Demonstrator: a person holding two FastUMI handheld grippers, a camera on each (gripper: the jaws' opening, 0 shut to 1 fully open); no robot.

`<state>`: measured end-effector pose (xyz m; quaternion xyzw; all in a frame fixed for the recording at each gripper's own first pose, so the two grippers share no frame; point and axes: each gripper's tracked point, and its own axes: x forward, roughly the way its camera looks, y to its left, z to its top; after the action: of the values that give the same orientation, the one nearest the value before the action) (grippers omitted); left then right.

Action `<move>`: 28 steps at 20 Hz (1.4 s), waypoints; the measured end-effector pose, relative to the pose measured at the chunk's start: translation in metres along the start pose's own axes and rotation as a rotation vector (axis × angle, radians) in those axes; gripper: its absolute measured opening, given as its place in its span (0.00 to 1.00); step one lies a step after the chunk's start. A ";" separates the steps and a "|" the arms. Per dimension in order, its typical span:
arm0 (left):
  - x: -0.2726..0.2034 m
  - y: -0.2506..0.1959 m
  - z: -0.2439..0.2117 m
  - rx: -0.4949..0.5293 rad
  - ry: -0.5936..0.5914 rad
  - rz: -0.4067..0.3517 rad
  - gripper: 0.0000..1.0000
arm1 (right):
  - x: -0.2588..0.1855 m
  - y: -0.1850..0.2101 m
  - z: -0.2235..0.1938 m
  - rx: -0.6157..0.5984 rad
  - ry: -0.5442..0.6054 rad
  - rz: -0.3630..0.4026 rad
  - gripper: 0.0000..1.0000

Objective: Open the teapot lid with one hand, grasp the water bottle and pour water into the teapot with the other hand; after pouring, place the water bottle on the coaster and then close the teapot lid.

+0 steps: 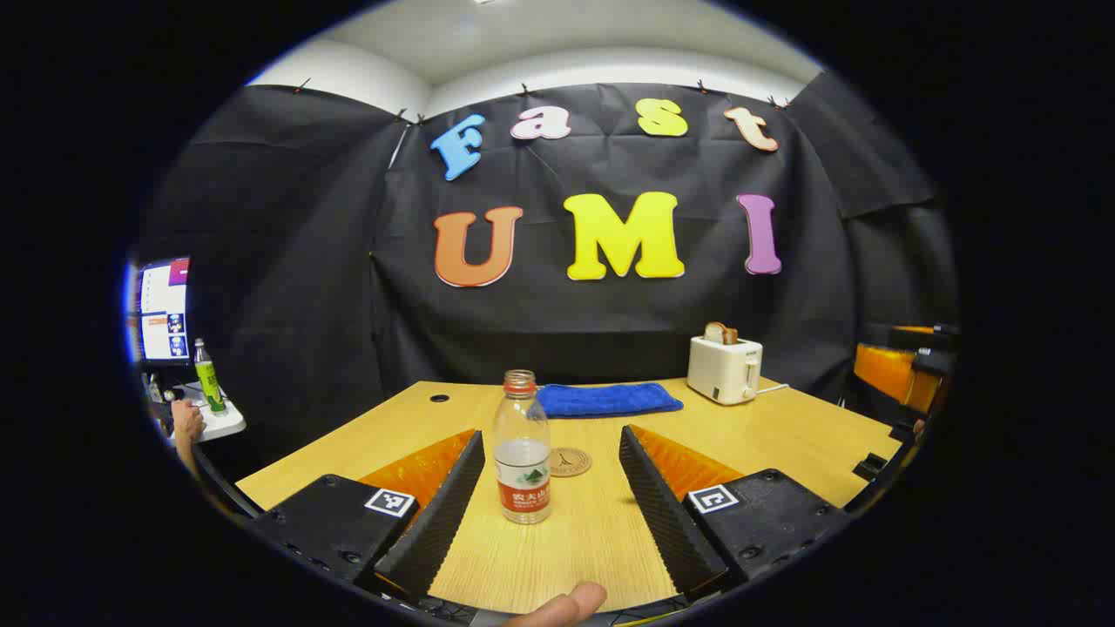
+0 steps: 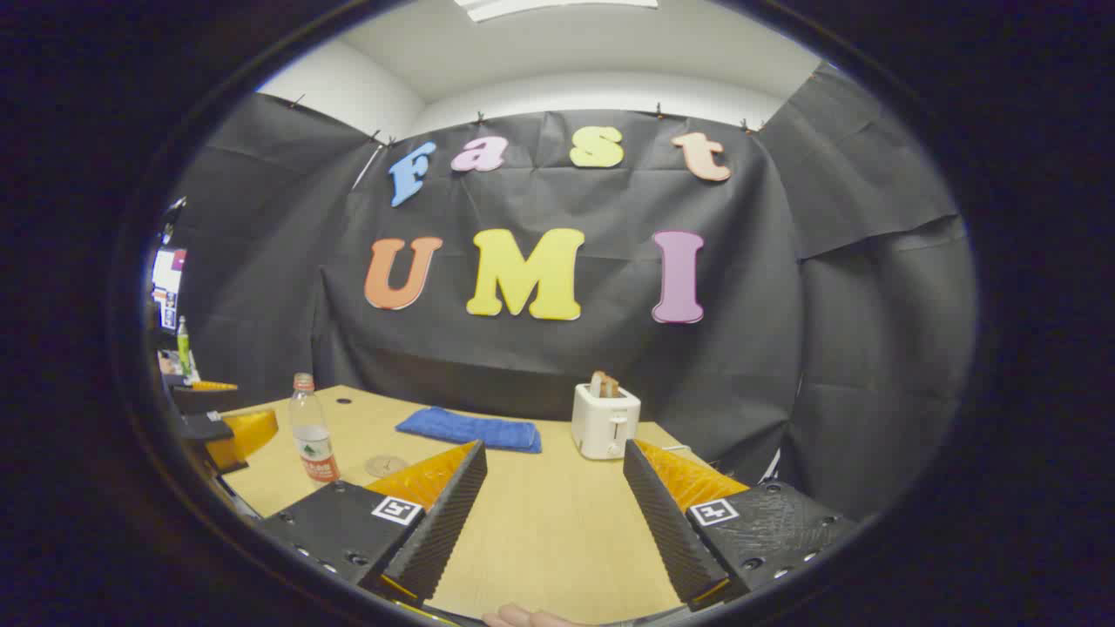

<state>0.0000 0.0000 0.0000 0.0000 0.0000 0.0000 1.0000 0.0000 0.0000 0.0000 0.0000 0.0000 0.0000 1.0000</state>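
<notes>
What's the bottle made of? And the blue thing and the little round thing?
Water bottle: clear plastic, probably; you see the water through it. Blue cloth: soft, fuzzy fabric, like a towel. Coaster: a flat tan disc, maybe wood or cork; hard to tell.

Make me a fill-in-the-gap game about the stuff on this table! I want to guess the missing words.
1. The water bottle has no ____ on its neck.
2. The round coaster lies on the table just ____ the bottle.
3. A slice of ____ sticks out of the toaster.
4. The folded towel is coloured ____.

Missing words: cap; behind; bread; blue
</notes>
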 end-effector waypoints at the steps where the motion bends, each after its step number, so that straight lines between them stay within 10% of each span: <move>1: 0.001 0.009 0.001 -0.017 0.002 0.019 0.98 | 0.001 0.004 0.000 -0.013 0.005 0.011 0.97; 7: 0.003 0.042 0.011 0.007 -0.030 0.106 0.98 | 0.010 -0.011 -0.009 0.002 0.012 -0.042 0.95; 28: 0.012 0.043 -0.006 -0.002 0.033 0.066 0.98 | 0.031 0.011 -0.029 0.003 0.021 0.001 0.95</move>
<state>0.0125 0.0433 -0.0065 -0.0009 0.0164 0.0330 0.9993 0.0308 0.0107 -0.0294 0.0016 0.0103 0.0003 0.9999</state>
